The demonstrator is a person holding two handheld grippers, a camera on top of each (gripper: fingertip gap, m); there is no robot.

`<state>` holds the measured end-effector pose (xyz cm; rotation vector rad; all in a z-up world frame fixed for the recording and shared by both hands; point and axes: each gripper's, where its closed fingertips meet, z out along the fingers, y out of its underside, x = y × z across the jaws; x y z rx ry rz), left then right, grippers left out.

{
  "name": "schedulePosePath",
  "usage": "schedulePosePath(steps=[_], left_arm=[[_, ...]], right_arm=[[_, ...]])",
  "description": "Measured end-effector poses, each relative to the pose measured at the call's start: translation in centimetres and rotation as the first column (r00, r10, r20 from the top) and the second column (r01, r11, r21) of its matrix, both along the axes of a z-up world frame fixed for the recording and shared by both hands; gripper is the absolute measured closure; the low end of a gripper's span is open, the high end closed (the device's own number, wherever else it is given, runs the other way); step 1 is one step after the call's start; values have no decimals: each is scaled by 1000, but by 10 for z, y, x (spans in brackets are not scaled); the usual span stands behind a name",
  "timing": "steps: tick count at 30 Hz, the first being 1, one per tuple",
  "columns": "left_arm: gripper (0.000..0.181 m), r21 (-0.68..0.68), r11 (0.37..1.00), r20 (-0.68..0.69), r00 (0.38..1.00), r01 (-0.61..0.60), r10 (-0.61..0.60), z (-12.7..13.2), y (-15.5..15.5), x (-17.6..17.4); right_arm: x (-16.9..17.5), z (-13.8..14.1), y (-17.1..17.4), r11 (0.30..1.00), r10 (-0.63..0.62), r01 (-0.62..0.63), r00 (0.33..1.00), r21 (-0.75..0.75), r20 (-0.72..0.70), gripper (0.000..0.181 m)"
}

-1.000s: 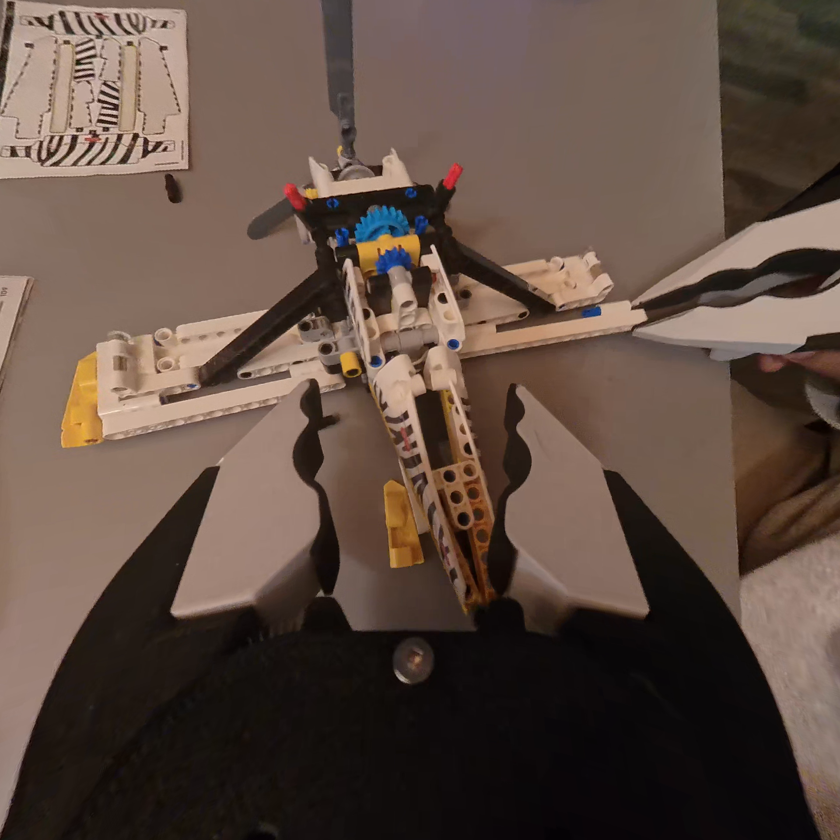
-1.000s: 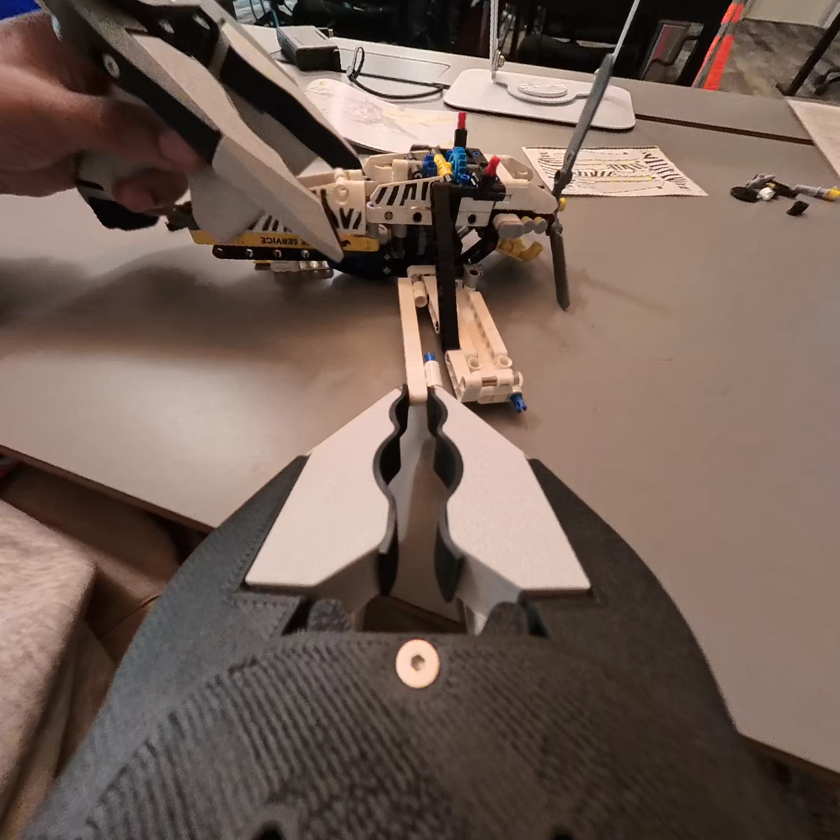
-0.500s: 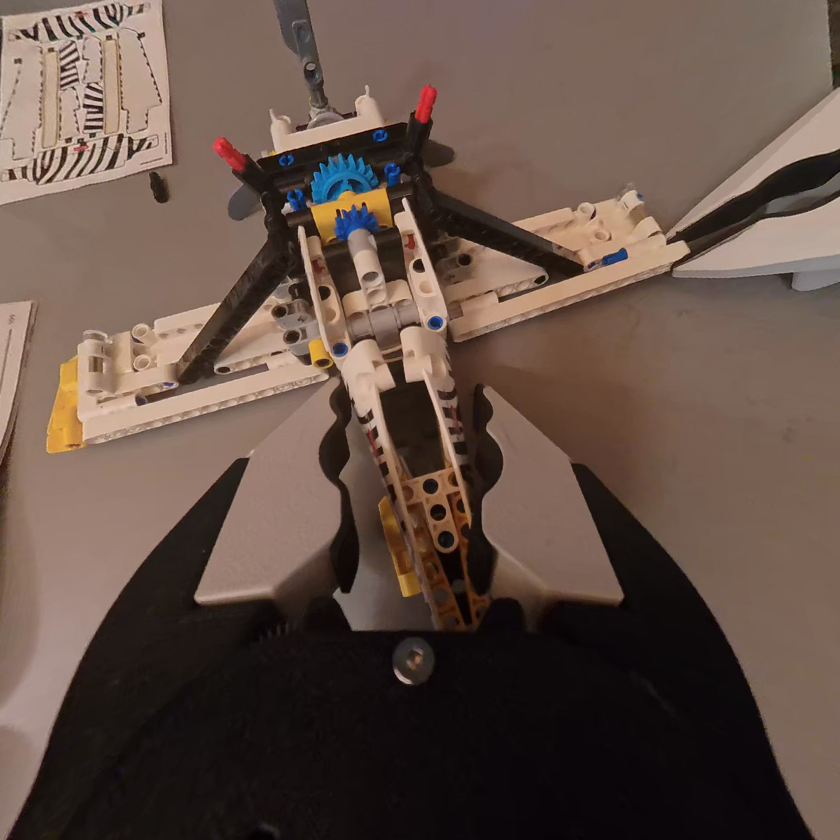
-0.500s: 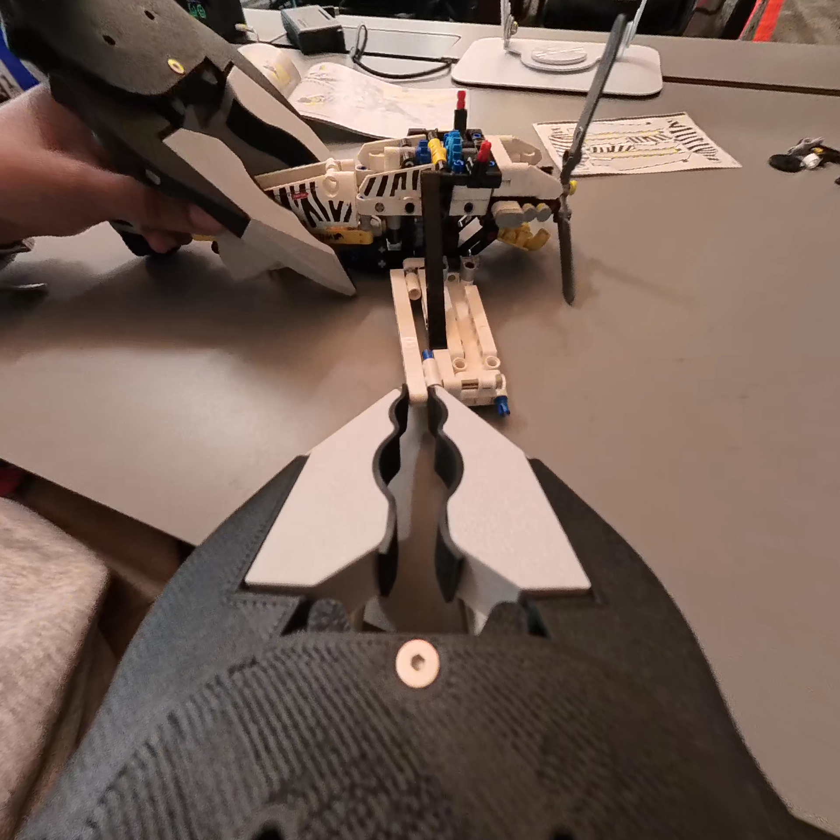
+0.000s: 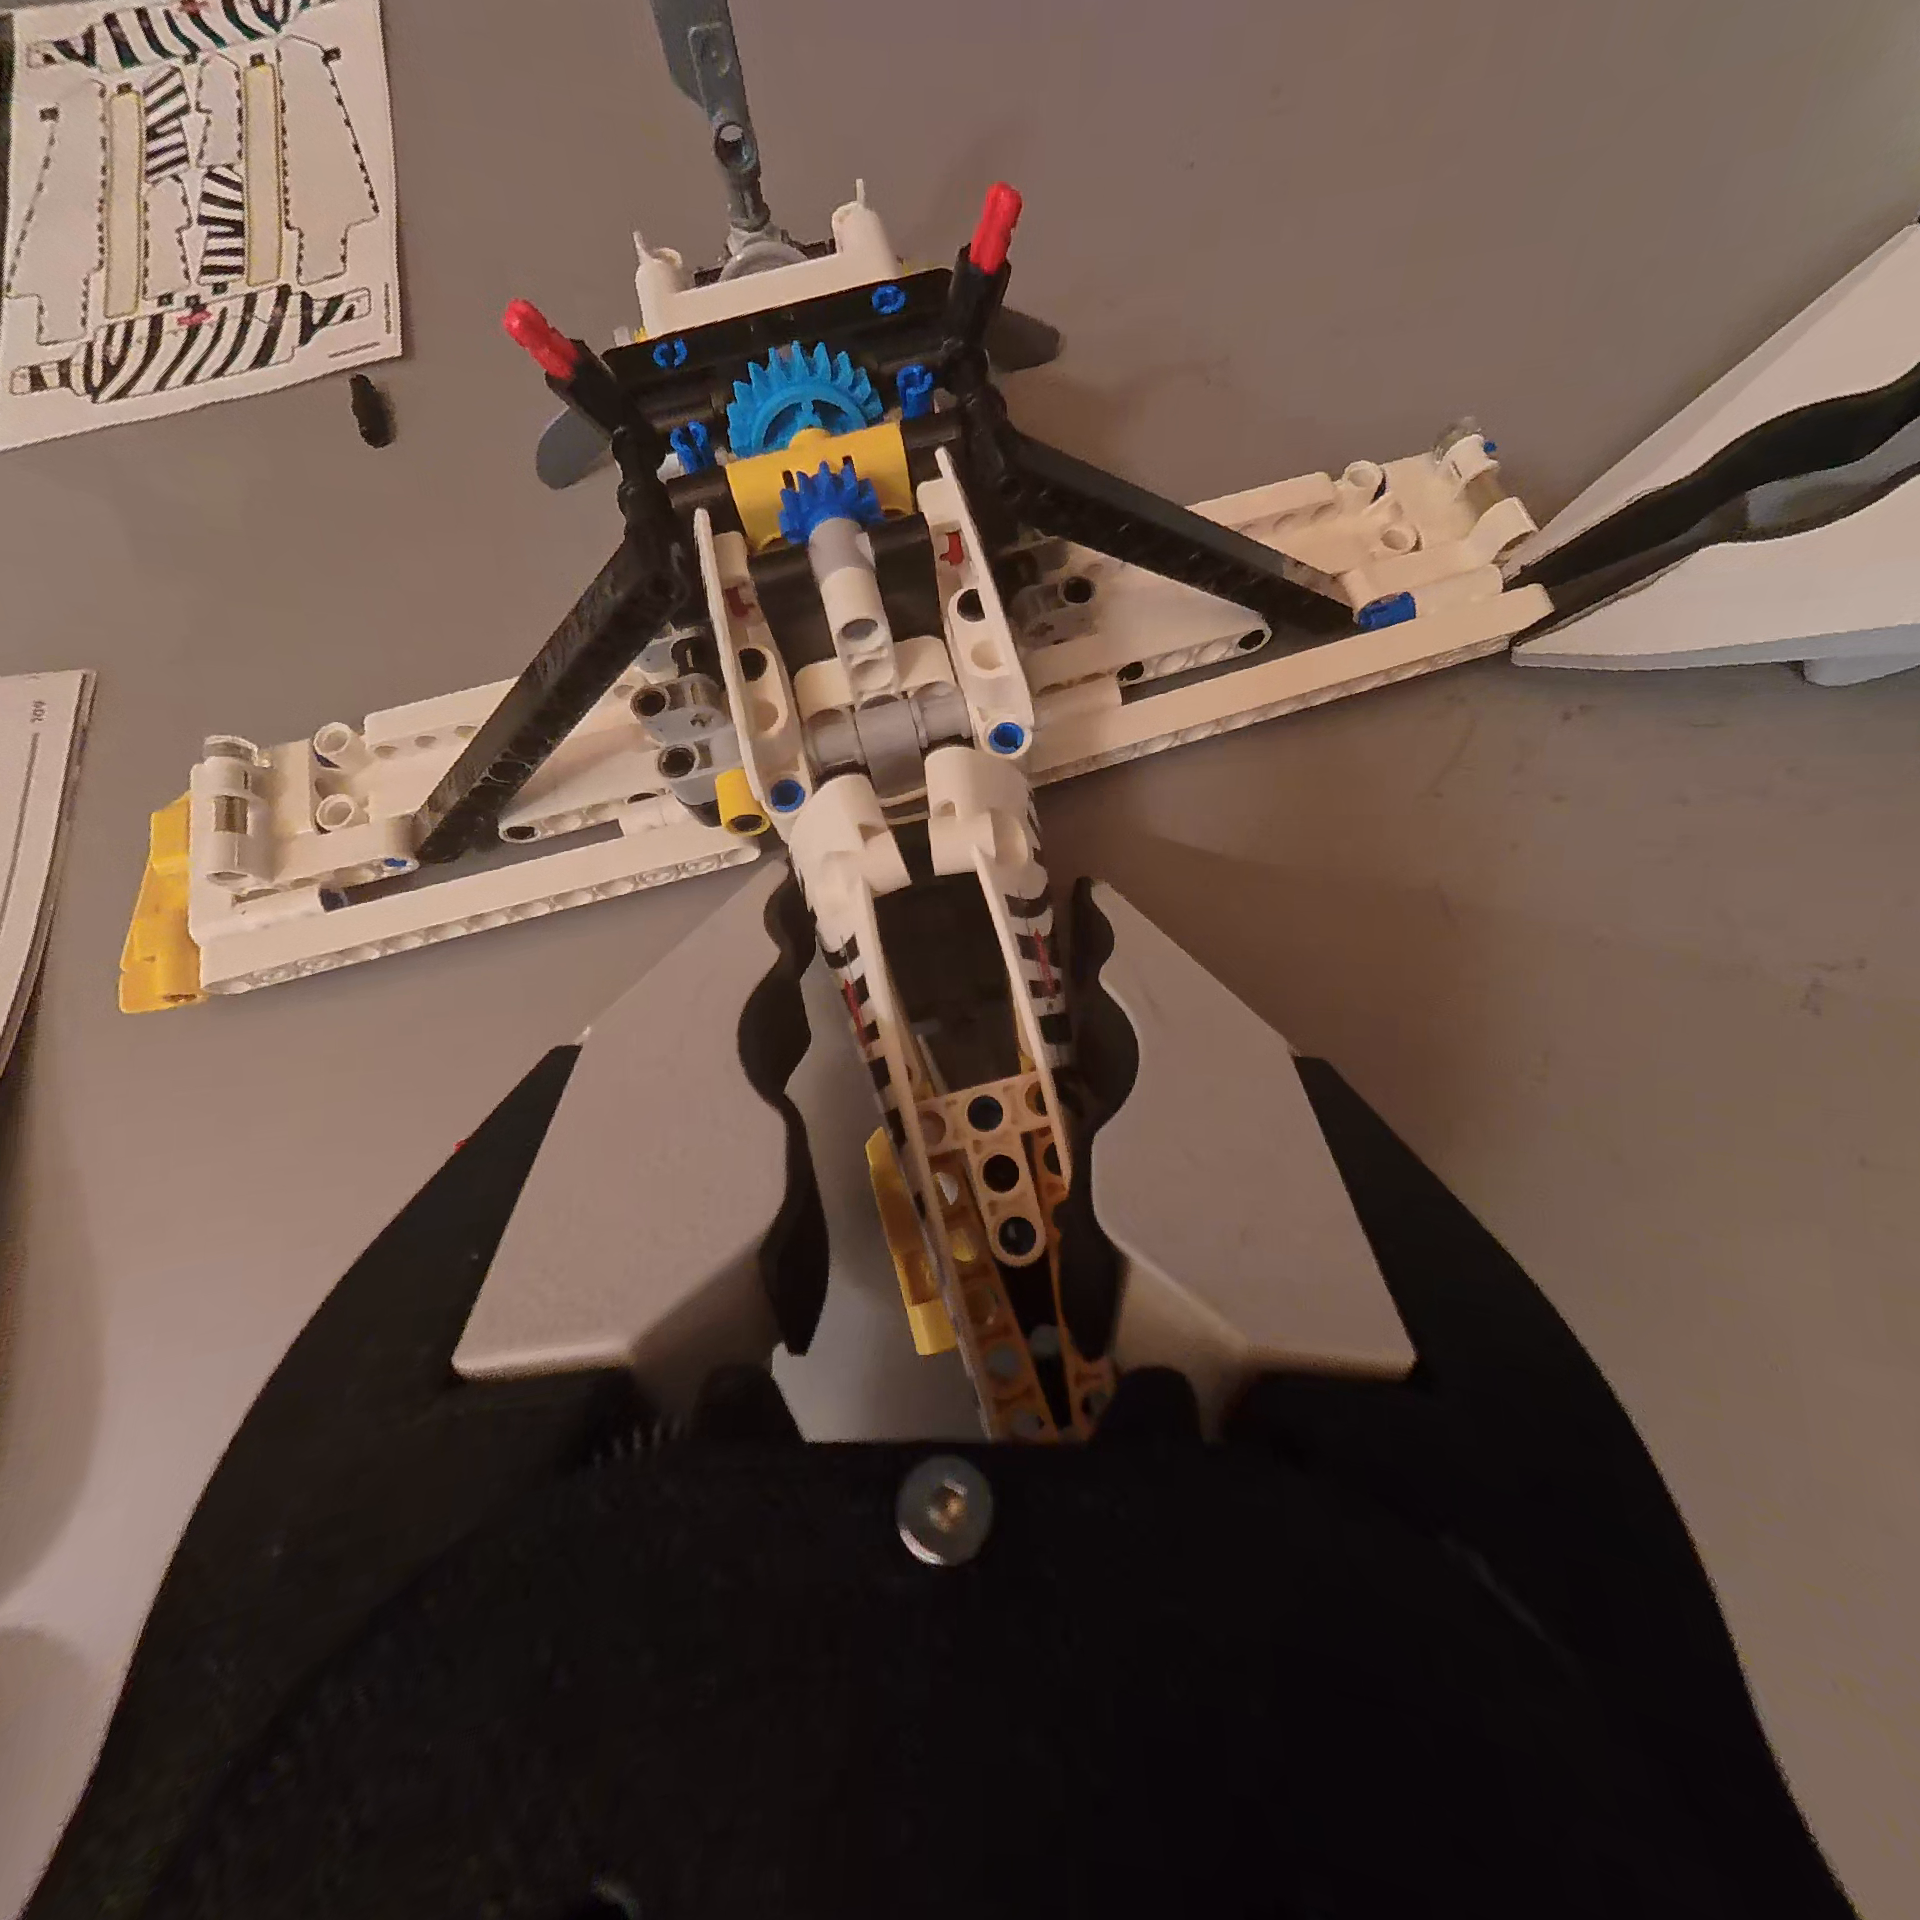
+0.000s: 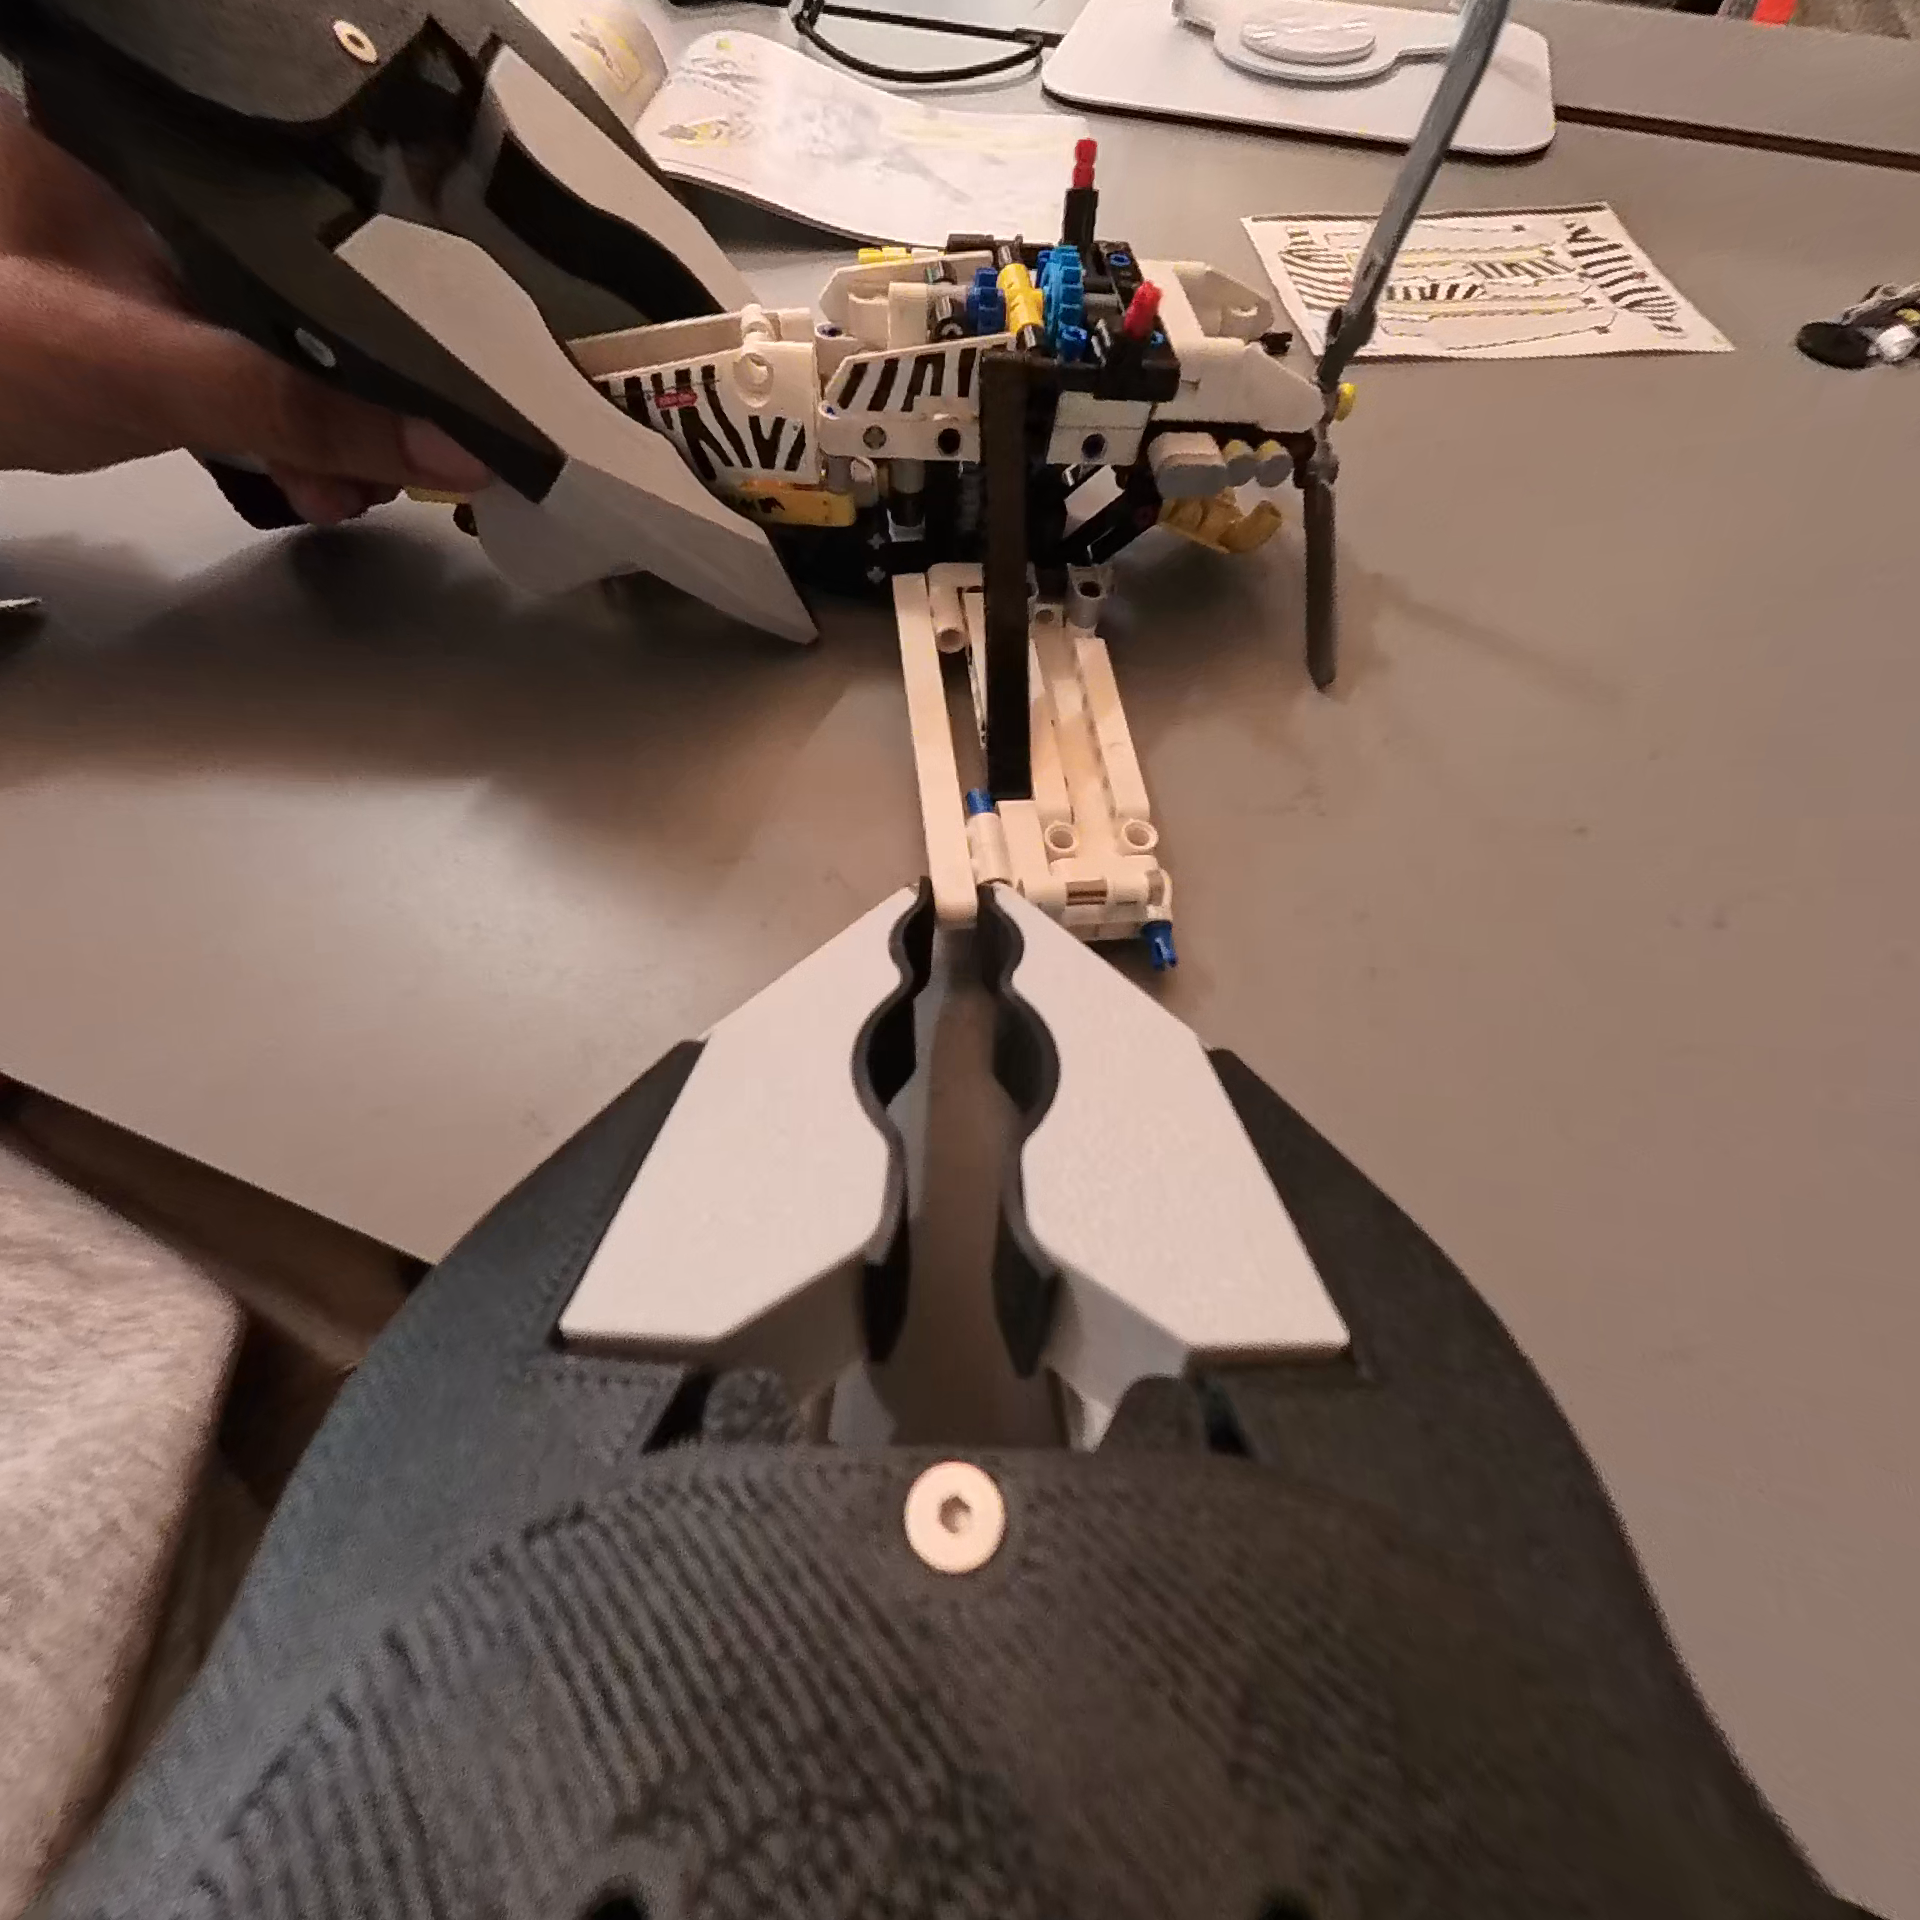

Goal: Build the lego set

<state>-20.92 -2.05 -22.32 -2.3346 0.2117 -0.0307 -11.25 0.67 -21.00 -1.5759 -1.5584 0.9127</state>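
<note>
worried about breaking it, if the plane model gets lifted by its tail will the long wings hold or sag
Probably they hold: black diagonal struts brace both white beam wings of the zebra-striped lego plane. The thin grey propeller blade touching the grey table looks likelier to snag or pop off.

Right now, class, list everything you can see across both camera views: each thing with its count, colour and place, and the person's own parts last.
Lego plane model: one, white with zebra stripes, table centre.
Propeller: one, grey, on the model's nose.
Sticker sheet: one, white with zebra stripes, beyond the model.
Loose pin: one, black, beside the sheet.
Instruction booklet: one, white, behind the model.
Loose small parts: a few, dark, far right.
Table: one, grey.
Left gripper: around the model's tail.
Right gripper: shut on the wing tip.
Hand: one, holding the left gripper.
</note>
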Motion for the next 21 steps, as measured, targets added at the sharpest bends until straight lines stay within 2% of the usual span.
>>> schedulePosePath(steps=[13,21], left_arm=[[128,15,1000,-51,999,-11,11,0,1,-3],[126,15,1000,-49,999,-10,11,0,1,-2]], right_arm=[[6,0,-1,997,-17,16,1000,81,17,174],[6,0,0,997,-21,19,1000,69,23,174]])
